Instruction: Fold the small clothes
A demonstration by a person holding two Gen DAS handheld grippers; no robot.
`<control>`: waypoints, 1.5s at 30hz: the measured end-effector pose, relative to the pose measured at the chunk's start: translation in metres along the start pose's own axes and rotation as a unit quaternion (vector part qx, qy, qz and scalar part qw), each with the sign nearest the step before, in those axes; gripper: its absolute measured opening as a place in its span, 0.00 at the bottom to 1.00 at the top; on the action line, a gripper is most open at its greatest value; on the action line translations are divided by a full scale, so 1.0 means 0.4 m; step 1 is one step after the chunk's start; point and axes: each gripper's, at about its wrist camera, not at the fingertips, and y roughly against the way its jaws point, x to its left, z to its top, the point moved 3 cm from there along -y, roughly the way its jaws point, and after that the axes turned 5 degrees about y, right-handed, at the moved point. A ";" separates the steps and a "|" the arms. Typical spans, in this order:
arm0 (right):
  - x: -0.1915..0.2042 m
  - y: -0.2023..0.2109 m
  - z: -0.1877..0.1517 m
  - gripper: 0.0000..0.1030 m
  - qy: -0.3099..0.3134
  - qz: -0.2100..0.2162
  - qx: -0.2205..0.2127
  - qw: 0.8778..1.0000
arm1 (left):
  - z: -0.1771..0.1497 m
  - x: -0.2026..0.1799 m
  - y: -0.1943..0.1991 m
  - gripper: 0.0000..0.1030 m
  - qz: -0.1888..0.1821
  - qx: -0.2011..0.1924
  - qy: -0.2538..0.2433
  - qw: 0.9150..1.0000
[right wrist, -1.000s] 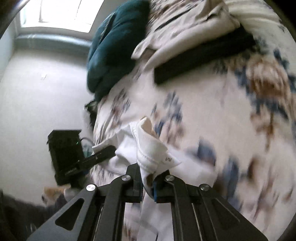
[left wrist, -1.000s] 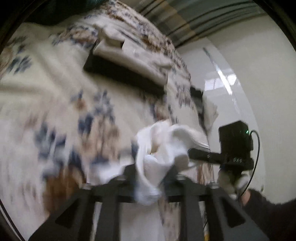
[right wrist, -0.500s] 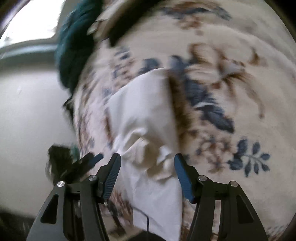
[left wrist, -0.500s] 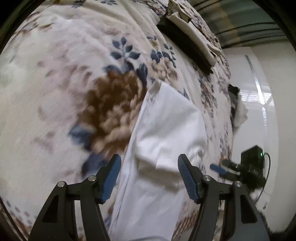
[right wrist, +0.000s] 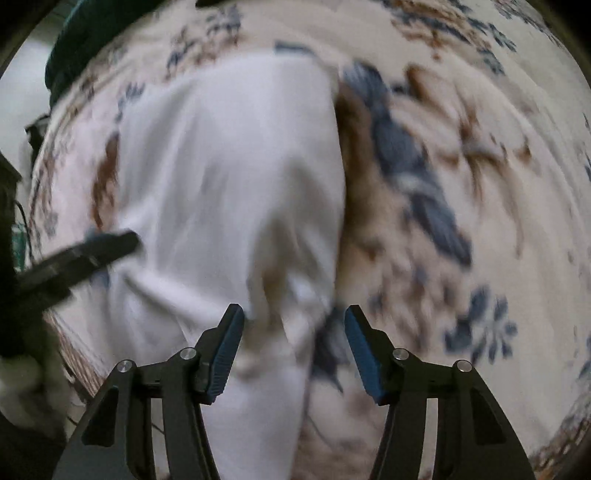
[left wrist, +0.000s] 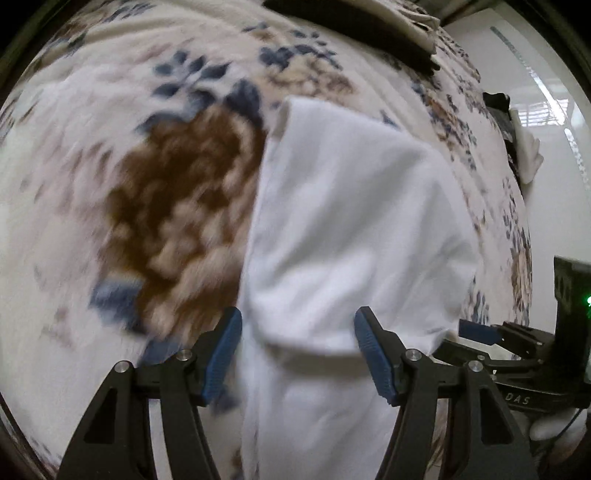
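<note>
A small white garment [left wrist: 347, 236] lies folded lengthwise on the floral blanket [left wrist: 110, 155], its top layer doubled over toward me. It also shows in the right wrist view [right wrist: 229, 184]. My left gripper [left wrist: 297, 350] is open, jaws wide, just above the garment's near fold. My right gripper [right wrist: 293, 350] is open over the garment's right edge and holds nothing. The right gripper's body [left wrist: 524, 347] shows at the right of the left wrist view. The left gripper's finger [right wrist: 92, 254] shows blurred at the left of the right wrist view.
A folded cream and black stack [left wrist: 369, 26] lies at the far end of the blanket. A dark teal cushion [right wrist: 85, 33] sits at the far left. Black and white clothes [left wrist: 517, 140] hang over the bed's right edge. Both views are motion-blurred.
A second ago both grippers were shut on bunched corners of the white garment, held up. They laid it down folded, opened, and have moved closer over it.
</note>
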 end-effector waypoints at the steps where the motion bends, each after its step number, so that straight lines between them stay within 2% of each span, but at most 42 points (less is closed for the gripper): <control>1: -0.010 0.001 -0.023 0.57 -0.002 0.000 0.006 1.000 | -0.017 0.015 0.013 0.59 -0.002 0.001 0.010 1.000; 3: -0.031 0.014 -0.055 0.57 -0.023 0.018 0.007 1.000 | -0.047 0.028 0.056 0.59 -0.018 -0.005 0.026 0.999; 6: -0.078 0.060 -0.122 0.58 -0.076 0.076 0.006 0.994 | -0.119 0.043 0.145 0.59 -0.058 -0.020 0.054 0.997; 8: -0.098 0.082 -0.188 0.58 -0.101 0.110 0.020 0.989 | -0.188 0.061 0.184 0.59 -0.073 -0.013 0.078 0.994; 10: -0.112 0.081 -0.274 0.58 -0.123 0.136 0.041 0.982 | -0.269 0.084 0.191 0.59 -0.071 0.010 0.101 0.992; 13: -0.109 0.040 -0.417 0.58 -0.150 0.163 0.082 0.972 | -0.384 0.121 0.157 0.59 -0.062 0.051 0.132 0.988; 16: -0.100 -0.026 -0.520 0.58 -0.171 0.177 0.115 0.962 | -0.469 0.146 0.087 0.59 -0.058 0.095 0.151 0.982; 19: -0.078 -0.085 -0.568 0.58 -0.171 0.186 0.132 0.958 | -0.525 0.157 0.021 0.59 -0.080 0.134 0.170 0.973; 21: -0.065 -0.122 -0.583 0.58 -0.172 0.191 0.138 0.957 | -0.544 0.158 -0.001 0.58 -0.097 0.139 0.181 0.969; 23: -0.055 -0.152 -0.597 0.58 -0.176 0.205 0.145 0.952 | -0.551 0.152 -0.002 0.55 -0.099 0.128 0.186 0.969; 24: -0.046 -0.166 -0.594 0.58 -0.178 0.208 0.146 0.950 | -0.553 0.143 0.004 0.28 -0.099 0.119 0.181 0.971; 25: -0.036 -0.178 -0.595 0.58 -0.179 0.213 0.148 0.949 | -0.560 0.138 0.008 0.07 -0.101 0.119 0.178 0.972; 26: -0.031 -0.181 -0.596 0.57 -0.180 0.217 0.146 0.948 | -0.562 0.131 0.015 0.04 -0.106 0.116 0.178 0.971; 27: -0.016 -0.185 -0.587 0.45 -0.180 0.220 0.143 0.948 | -0.560 0.122 0.026 0.04 -0.106 0.108 0.176 0.973; 28: 0.002 -0.189 -0.583 0.20 -0.181 0.226 0.143 0.946 | -0.559 0.110 0.036 0.04 -0.104 0.101 0.173 0.974; 29: 0.022 -0.196 -0.574 0.11 -0.183 0.235 0.145 0.943 | -0.559 0.106 0.048 0.04 -0.106 0.097 0.179 0.973; 31: 0.054 -0.196 -0.565 0.04 -0.184 0.241 0.136 0.943 | -0.562 0.103 0.076 0.04 -0.118 0.088 0.194 0.970; 34: 0.076 -0.141 -0.567 0.04 -0.180 0.269 0.109 0.940 | -0.538 0.090 0.131 0.04 -0.142 0.070 0.220 0.962; 38: 0.092 -0.043 -0.516 0.03 -0.179 0.302 0.067 0.934 | -0.453 0.059 0.204 0.04 -0.188 0.035 0.247 0.950; 42: 0.084 0.061 -0.405 0.03 -0.182 0.330 0.013 0.926 | -0.294 0.009 0.252 0.04 -0.247 0.002 0.256 0.935; 45: 0.074 0.126 -0.287 0.03 -0.181 0.337 -0.028 0.923 | -0.160 -0.025 0.251 0.04 -0.274 -0.018 0.250 0.928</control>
